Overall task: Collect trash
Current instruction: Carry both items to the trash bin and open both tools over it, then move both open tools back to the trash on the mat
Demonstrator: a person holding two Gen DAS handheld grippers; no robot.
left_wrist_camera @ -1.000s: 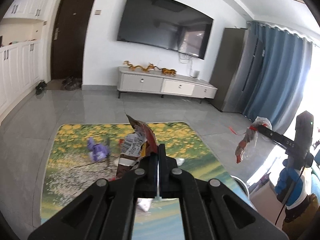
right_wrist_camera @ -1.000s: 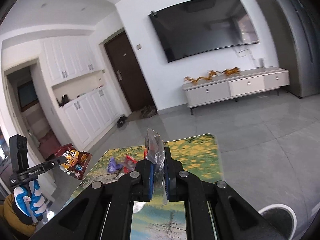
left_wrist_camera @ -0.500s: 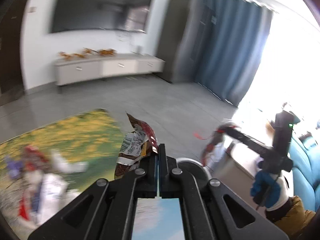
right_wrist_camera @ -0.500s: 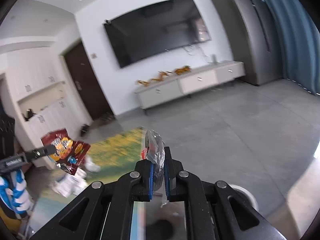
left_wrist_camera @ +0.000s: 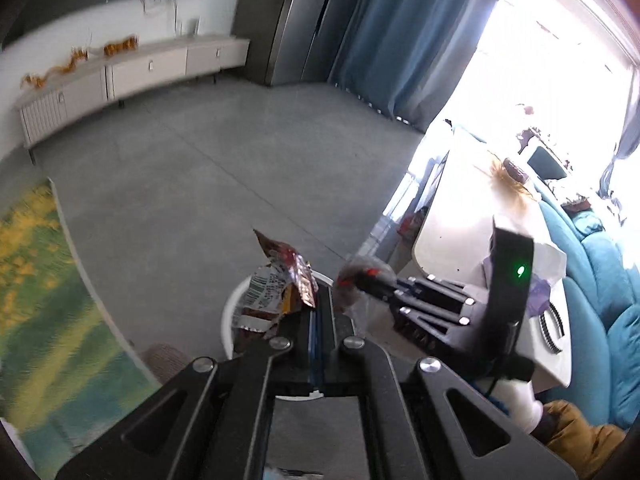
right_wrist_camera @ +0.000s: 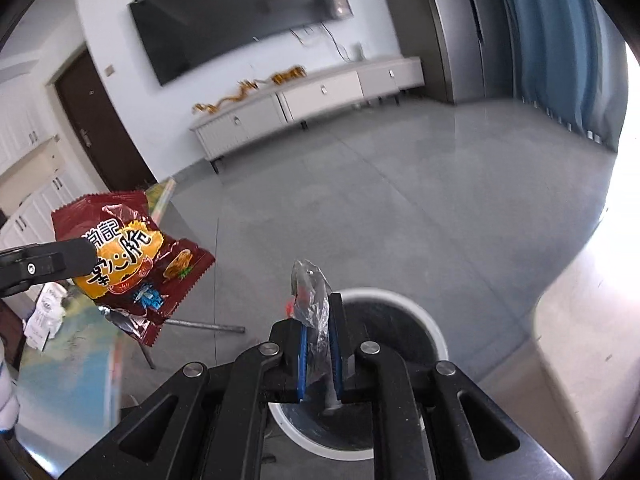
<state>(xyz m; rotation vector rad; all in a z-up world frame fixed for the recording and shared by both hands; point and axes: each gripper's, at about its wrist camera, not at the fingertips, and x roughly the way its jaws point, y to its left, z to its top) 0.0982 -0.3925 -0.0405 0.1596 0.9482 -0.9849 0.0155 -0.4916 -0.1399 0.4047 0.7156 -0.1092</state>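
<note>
Crinkled foil, a red snack bag (left_wrist_camera: 276, 292), is clamped in the left gripper (left_wrist_camera: 320, 312), while a clear plastic wrapper (right_wrist_camera: 314, 308) is pinched in the right gripper (right_wrist_camera: 318, 344). Both pieces are held above the white bin (right_wrist_camera: 416, 320) on the grey floor. The dropping step is judged to be in hand; next, both jaws would need opening squarely over the rim.

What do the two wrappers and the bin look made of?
Snack bag in the left tongs: glossy printed plastic film, seemingly foil-lined, since its inside looks silvery and crinkled. Clear wrapper in the right tongs: thin see-through plastic with creases and glare. Bin: apparently smooth white plastic with a dark interior, though painted metal is possible.
</note>
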